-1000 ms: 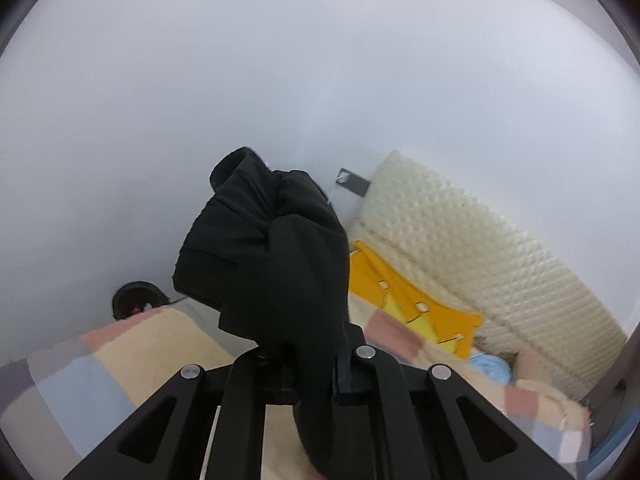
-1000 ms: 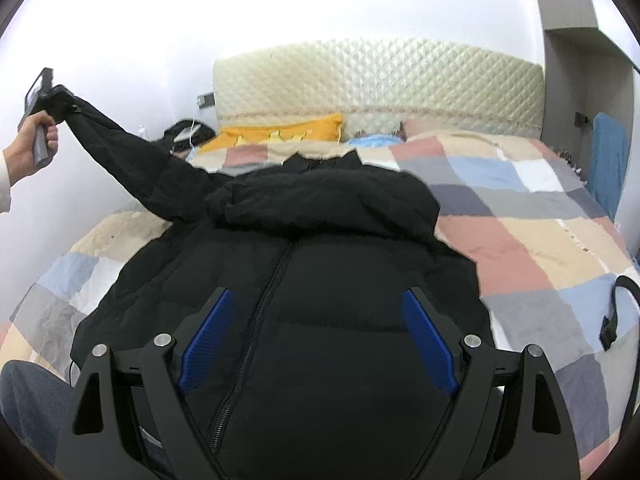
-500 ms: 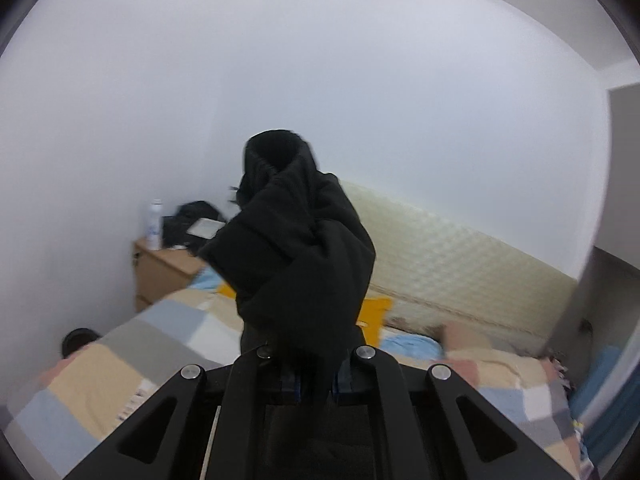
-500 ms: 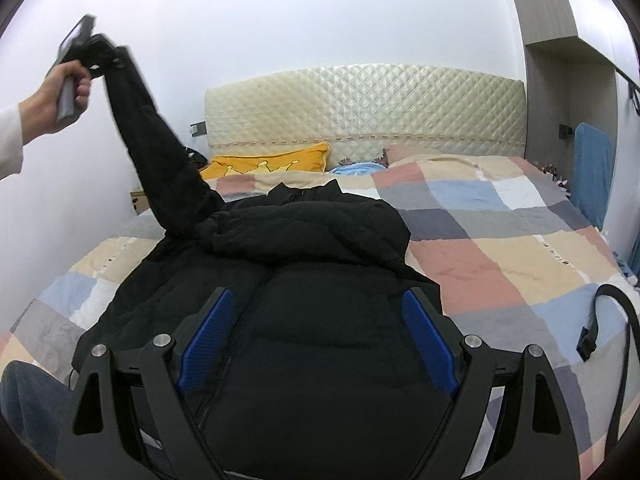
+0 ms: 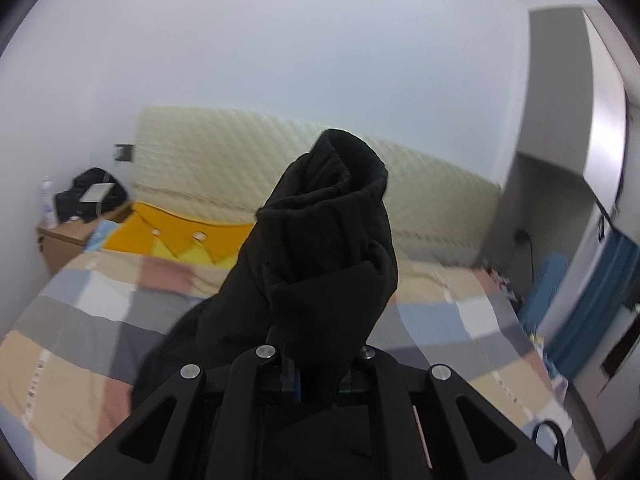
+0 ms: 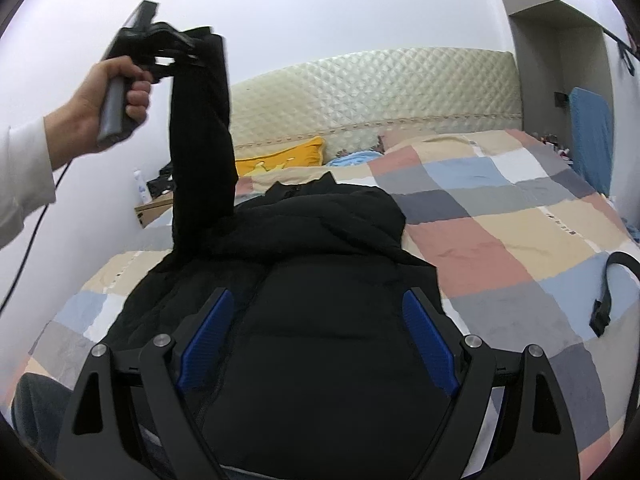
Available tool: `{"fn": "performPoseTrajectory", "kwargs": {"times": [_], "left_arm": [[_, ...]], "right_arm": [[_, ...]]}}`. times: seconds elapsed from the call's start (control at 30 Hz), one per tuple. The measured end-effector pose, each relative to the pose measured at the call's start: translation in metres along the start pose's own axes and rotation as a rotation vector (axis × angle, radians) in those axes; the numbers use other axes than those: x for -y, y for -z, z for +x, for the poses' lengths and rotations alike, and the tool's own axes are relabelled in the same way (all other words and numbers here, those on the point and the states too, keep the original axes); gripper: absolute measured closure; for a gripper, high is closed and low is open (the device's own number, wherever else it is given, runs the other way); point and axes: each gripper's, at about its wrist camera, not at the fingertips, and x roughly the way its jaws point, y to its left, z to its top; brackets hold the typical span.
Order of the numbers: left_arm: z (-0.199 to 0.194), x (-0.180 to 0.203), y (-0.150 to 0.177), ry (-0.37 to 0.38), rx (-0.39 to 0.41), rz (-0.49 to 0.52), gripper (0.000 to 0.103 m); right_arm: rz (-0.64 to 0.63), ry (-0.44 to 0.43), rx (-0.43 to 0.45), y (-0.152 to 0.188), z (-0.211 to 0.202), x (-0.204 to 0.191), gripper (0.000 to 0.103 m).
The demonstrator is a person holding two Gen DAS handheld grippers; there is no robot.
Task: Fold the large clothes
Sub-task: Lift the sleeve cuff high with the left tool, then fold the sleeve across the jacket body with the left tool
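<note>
Black puffer jacket [image 6: 320, 320] lies front-up on checked bedspread [image 6: 520, 248], collar toward headboard [image 6: 380, 84]. Its sleeve [image 6: 202, 136] is raised upright, cuff pinched in left gripper [image 6: 192, 50], jaws nearly closed on the fabric; left hand [image 6: 112, 96] grips the handle. Right gripper [image 6: 316, 340] hovers over jacket body, jaws wide, holding nothing. Yellow pillow [image 6: 280, 158] beyond.

The black quilted puffer jacket [image 6: 320, 264] looks matt and padded. The patchwork checked bedcover [image 6: 500, 216] is soft cloth. The cream diamond-tufted headboard [image 6: 380, 92] shines faintly. The tool's blue pads [image 6: 428, 348] are ribbed.
</note>
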Motion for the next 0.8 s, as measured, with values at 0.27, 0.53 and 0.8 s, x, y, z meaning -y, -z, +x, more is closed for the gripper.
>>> {"fn": "performPoseTrajectory", "kwargs": {"times": [0.27, 0.53, 0.8], "left_arm": [[0.081, 0.102, 0.071, 0.013, -0.105, 0.133, 0.094], [0.156, 0.134, 0.154, 0.035, -0.177, 0.163, 0.094], [0.203, 0.140, 0.231, 0.046, -0.217, 0.223, 0.094]], "right_arm": [[0.069, 0.038, -0.017, 0.001, 0.011, 0.019, 0.016], [0.124, 0.045, -0.025, 0.003, 0.019, 0.045, 0.016], [0.213, 0.093, -0.005, 0.002, 0.021, 0.076, 0.016]]}}
